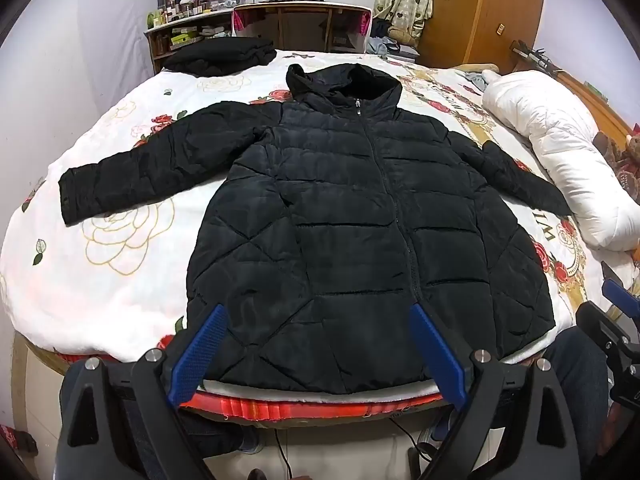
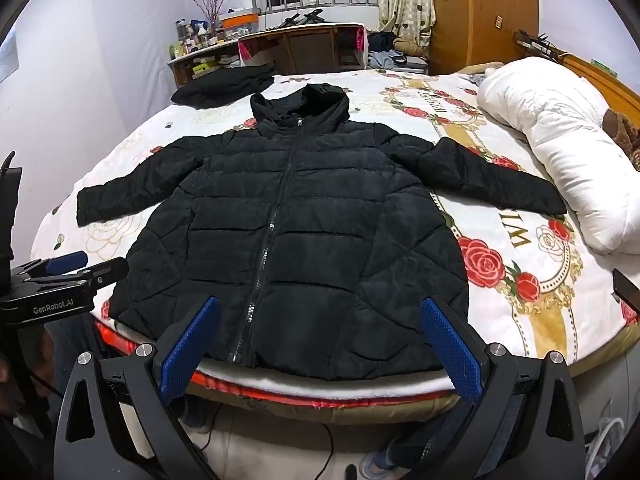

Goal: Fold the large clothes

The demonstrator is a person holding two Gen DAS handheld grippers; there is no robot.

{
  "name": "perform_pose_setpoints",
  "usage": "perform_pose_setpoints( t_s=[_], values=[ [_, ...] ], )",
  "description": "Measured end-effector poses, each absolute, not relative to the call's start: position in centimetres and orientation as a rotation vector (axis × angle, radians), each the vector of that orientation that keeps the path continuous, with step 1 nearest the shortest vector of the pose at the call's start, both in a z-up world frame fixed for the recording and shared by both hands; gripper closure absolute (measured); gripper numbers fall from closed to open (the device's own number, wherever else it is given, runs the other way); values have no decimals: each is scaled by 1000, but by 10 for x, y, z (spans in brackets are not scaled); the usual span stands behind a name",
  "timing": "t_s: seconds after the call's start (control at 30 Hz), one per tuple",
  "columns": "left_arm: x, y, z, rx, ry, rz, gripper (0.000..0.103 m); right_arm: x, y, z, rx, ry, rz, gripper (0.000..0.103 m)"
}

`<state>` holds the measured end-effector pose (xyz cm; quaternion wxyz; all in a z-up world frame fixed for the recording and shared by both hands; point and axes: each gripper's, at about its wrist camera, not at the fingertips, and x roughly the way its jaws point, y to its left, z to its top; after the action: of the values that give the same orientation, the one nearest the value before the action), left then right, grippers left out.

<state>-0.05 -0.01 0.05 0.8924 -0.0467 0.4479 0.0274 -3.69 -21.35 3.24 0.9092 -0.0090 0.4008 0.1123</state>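
Left wrist view: both grippers' fingers (image 1: 200, 344) spread above flat black jacket (image 1: 352, 232).

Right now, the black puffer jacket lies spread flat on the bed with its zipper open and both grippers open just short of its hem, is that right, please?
Not quite: the zipper is closed up to the collar, as the right wrist view shows. The rest holds: the black puffer jacket lies spread flat on the bed, and the left gripper and right gripper are open just short of its hem.

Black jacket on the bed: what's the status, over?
Left gripper and right gripper open, empty, at the hem. Black jacket flat, zipped, sleeves spread, unfolded. White duvet touches one cuff.
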Motion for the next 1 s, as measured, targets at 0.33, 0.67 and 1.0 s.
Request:
perform_pose_setpoints(
  t_s=[0.33,0.67,1.0],
  values=[
    [0,0,0,-102,938,53,9,-37,-213,32,-15,830,231,3],
    [0,0,0,-101,940,54,9,-36,-214,31,-12,833,233,3],
    [1,0,0,-101,939,53,9,-37,-214,31,-12,834,233,3]
  ],
)
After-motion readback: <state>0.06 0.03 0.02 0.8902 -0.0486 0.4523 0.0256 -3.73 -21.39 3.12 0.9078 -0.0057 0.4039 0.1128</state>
